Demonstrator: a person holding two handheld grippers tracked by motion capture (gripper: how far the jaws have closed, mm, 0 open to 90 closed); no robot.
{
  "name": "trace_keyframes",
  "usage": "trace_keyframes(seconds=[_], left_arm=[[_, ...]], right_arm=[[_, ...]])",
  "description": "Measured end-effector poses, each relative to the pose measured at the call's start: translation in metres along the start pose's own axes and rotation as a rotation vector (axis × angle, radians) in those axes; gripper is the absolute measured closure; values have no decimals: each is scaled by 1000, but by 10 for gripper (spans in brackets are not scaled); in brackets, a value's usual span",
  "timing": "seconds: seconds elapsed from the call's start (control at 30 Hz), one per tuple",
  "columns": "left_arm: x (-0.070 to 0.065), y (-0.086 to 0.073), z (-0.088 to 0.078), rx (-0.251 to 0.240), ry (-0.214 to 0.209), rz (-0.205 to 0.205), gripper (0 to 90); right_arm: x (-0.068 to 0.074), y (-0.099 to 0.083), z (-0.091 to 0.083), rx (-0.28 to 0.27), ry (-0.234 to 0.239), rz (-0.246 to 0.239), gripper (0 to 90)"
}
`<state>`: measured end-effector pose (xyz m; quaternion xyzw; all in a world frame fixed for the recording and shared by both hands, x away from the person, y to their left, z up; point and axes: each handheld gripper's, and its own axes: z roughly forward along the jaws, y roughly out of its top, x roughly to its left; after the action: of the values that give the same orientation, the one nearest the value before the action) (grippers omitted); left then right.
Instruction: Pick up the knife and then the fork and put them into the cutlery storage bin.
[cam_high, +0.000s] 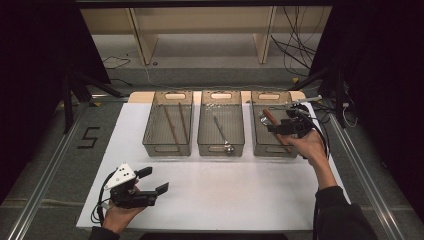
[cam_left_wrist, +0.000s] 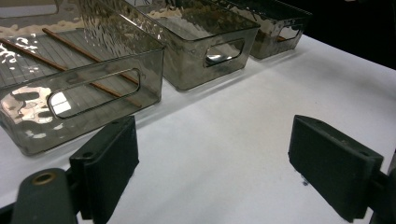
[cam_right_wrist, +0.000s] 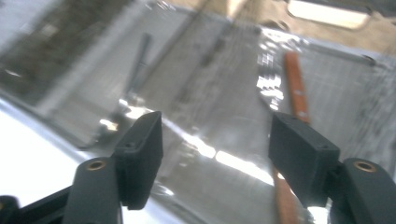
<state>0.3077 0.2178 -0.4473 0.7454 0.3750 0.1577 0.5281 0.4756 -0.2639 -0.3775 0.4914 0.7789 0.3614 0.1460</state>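
1. The knife (cam_high: 274, 130) lies in the right bin (cam_high: 289, 152), at the right of the high view. Its reddish-brown handle runs from upper left to lower right across the bin floor, nearly along the bin's long side.
2. In the right gripper view the handle (cam_right_wrist: 295, 86) stands at upper right, passes behind the right-hand jaw, and comes out again at the bottom edge. It lies below and beyond the jaws, not between them.
3. The right gripper (cam_high: 280, 125) hangs over that bin with its jaws spread and nothing in them; they point toward the left of the high view.
4. The left gripper (cam_high: 152, 181) is at lower left of the high view, low over the white sheet (cam_high: 235, 190) and well apart from all three bins. Its jaws are spread too, and bare.
5. My reading: the right hand is much the nearer to the knife, so any further move on it falls to that side.
6. Outward: the middle bin (cam_high: 221, 149) holds a spoon (cam_high: 220, 132), and the left bin (cam_high: 167, 150) holds two chopsticks (cam_high: 176, 122).
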Motion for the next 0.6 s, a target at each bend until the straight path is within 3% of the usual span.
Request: trace_keyframes(seconds=[0.13, 0.3, 0.6], left_arm=[[-1, 0, 0, -2, 0, 1, 155], [0, 0, 0, 0, 0, 0, 155], [0, 0, 0, 4, 3, -1, 155]], right_arm=[[19, -9, -6, -50, 53, -3, 311], [41, -22, -13, -110, 75, -42, 286], [67, -49, -18, -172, 132, -80, 277]])
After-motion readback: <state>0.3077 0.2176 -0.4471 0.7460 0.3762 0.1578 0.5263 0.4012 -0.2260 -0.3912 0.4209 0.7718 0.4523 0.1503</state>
